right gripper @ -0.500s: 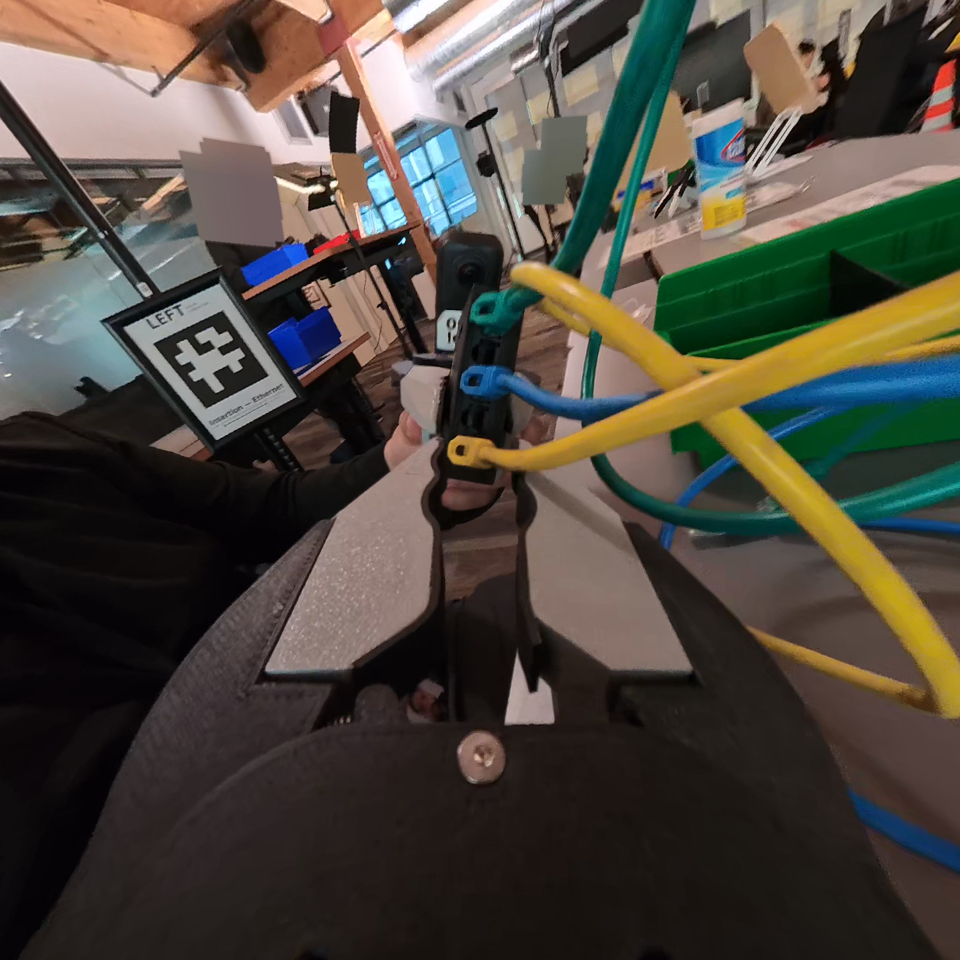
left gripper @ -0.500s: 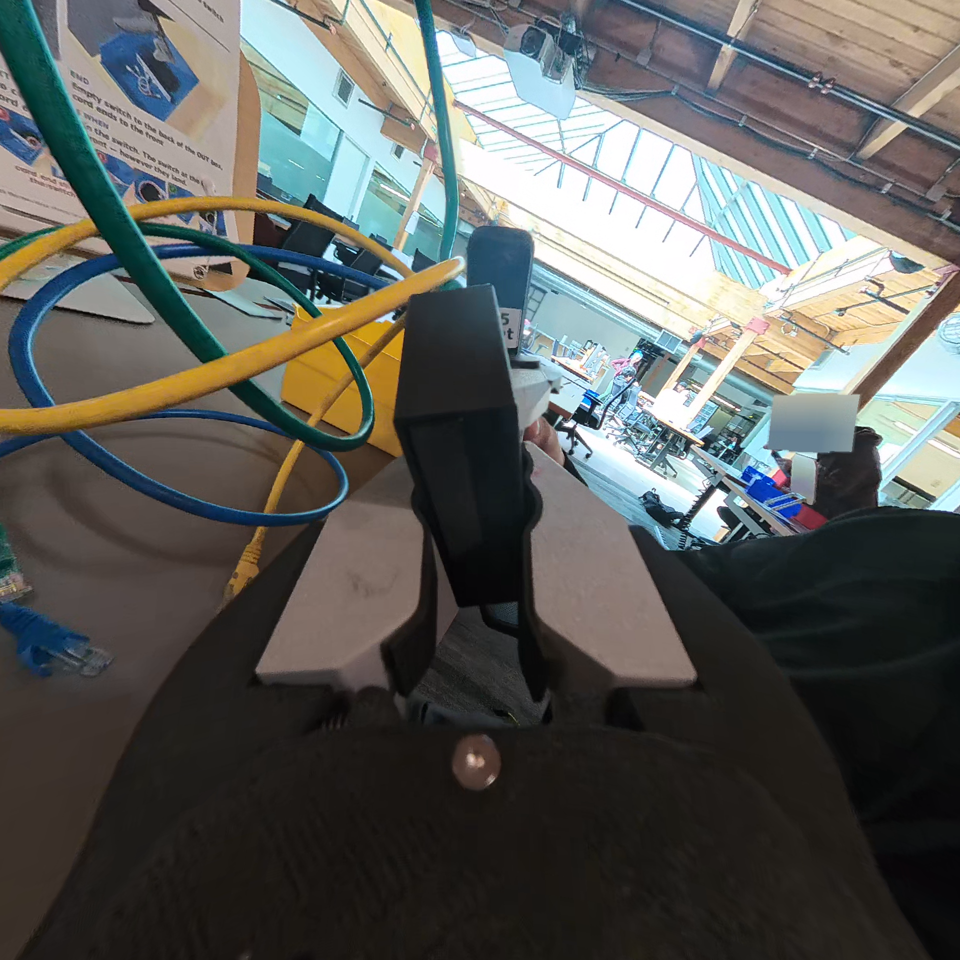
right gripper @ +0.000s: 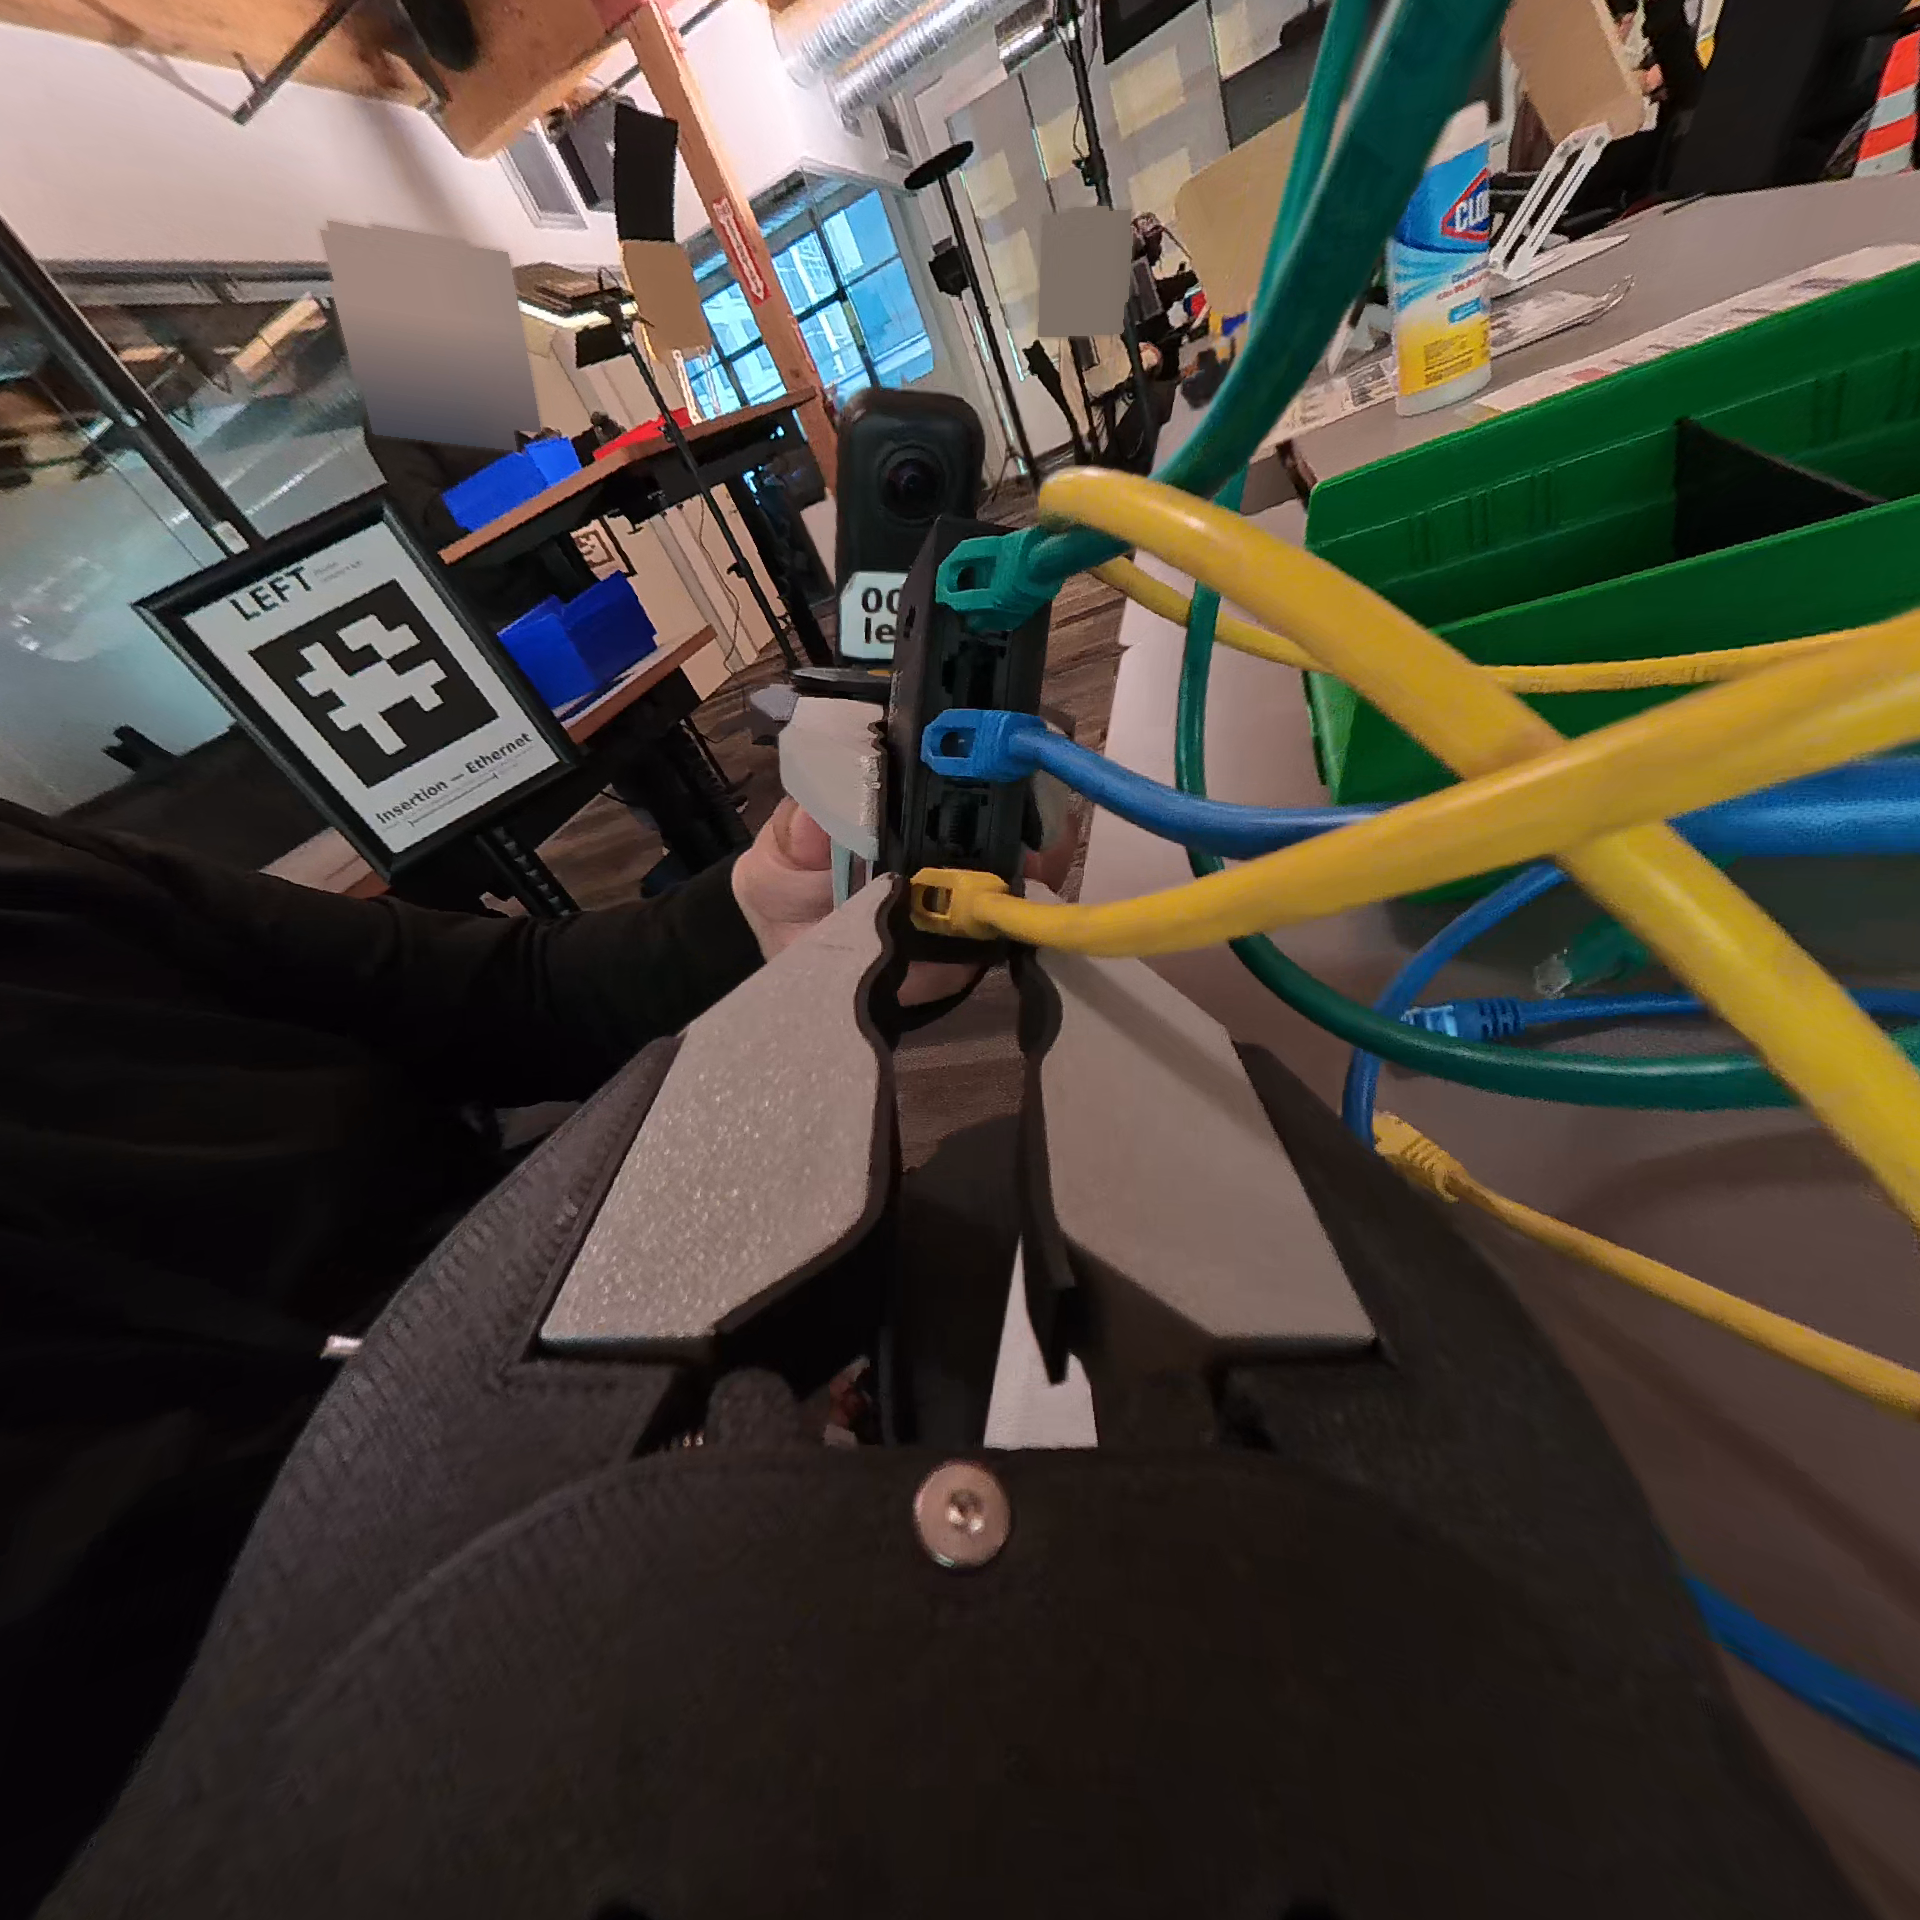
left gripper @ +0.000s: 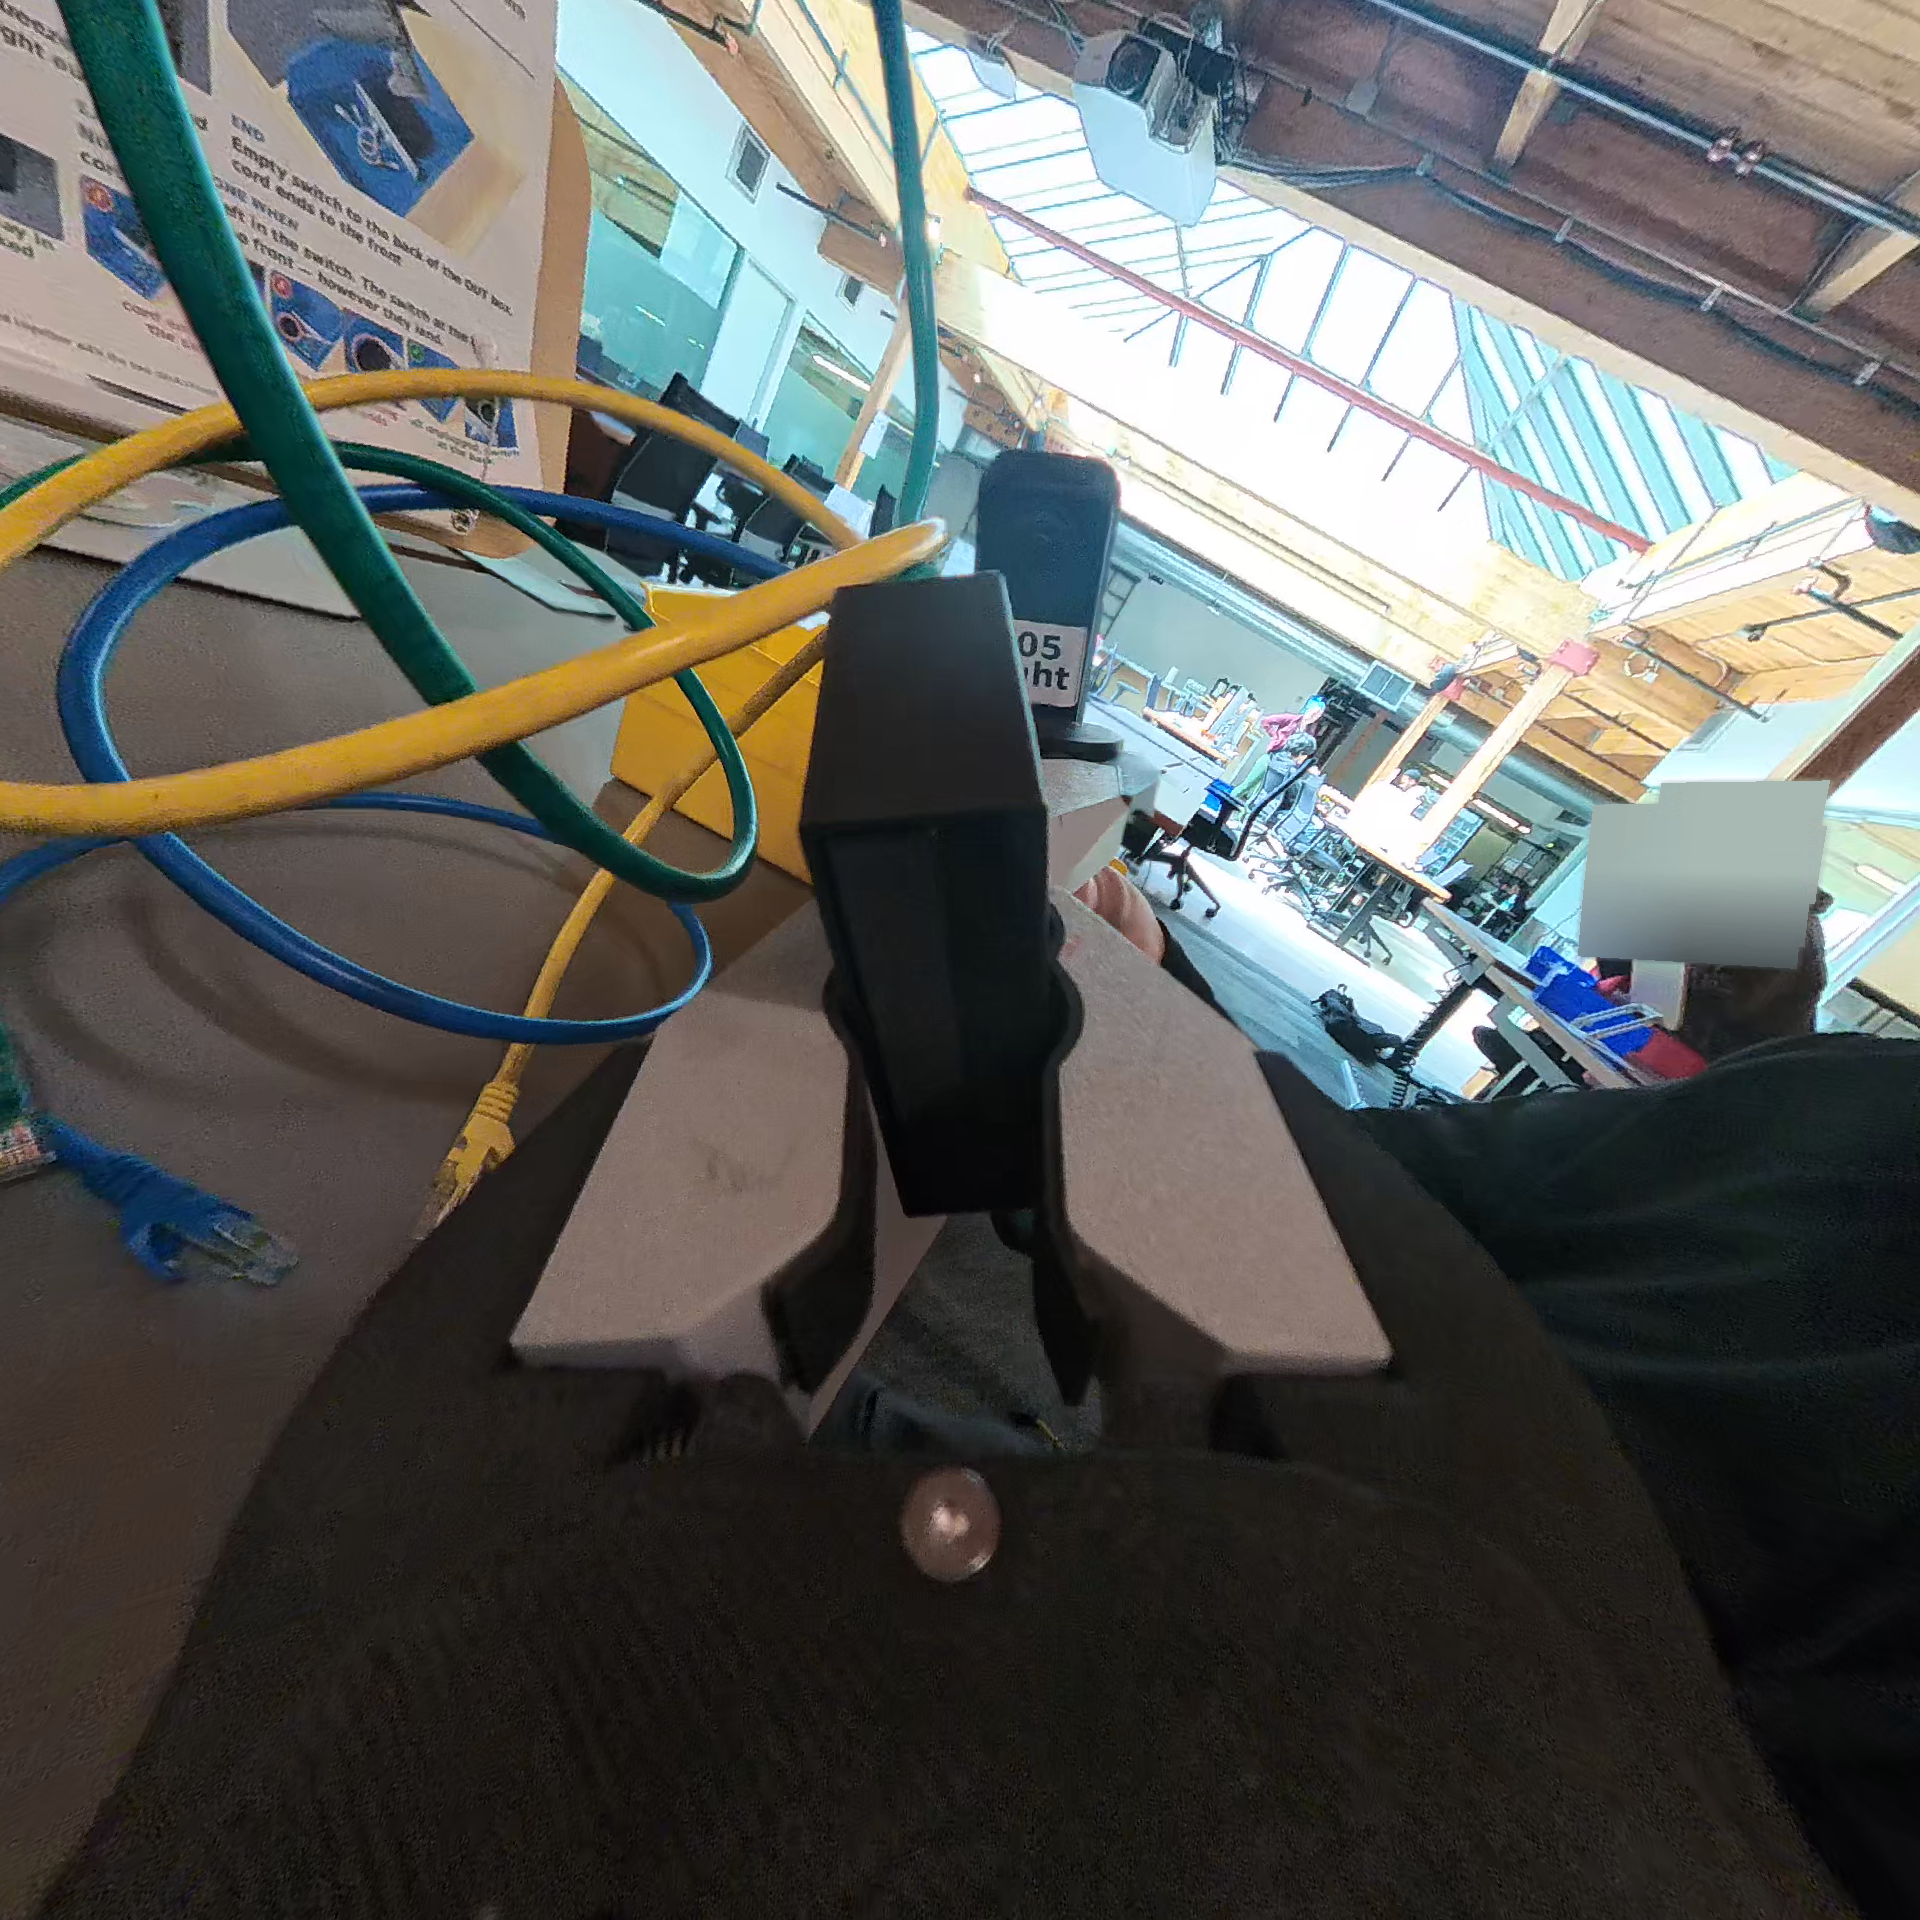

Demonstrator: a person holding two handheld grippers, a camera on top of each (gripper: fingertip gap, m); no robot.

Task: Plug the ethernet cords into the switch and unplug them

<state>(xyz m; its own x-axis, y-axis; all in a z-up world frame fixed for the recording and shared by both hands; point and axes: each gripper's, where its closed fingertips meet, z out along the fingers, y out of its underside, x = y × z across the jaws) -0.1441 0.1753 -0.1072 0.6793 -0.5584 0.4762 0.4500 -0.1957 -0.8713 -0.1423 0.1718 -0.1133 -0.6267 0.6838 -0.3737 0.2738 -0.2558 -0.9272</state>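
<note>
Seen from the left wrist view, a loose blue plug (left gripper: 197,1236) is lying on the grey table (left gripper: 260,1351) well to the left of the switch (left gripper: 925,935), with a loose yellow plug (left gripper: 473,1143) resting nearer to it. Loops of blue cord (left gripper: 343,966), green cord (left gripper: 260,343) and yellow cord (left gripper: 416,738) are hanging in the air left of the switch, in front of a yellow bin (left gripper: 727,748). The left gripper (left gripper: 951,1122) is clamping the black switch, which is standing upright between its jaws. Seen from the right wrist view, a hand (right gripper: 790,883) is showing just left of the switch (right gripper: 961,748), and a framed sign (right gripper: 358,686) is standing farther left. Three plugs are sitting in the switch's ports: a green plug (right gripper: 987,577) at the top, a blue plug (right gripper: 971,743) in the middle and a yellow plug (right gripper: 951,902) at the bottom. The right gripper (right gripper: 961,956) is sitting with its jaws nearly closed at the switch's lower end beside the yellow plug; whether they are pinching it I cannot tell. Right of the switch a green bin (right gripper: 1558,582) is standing on the table.
</note>
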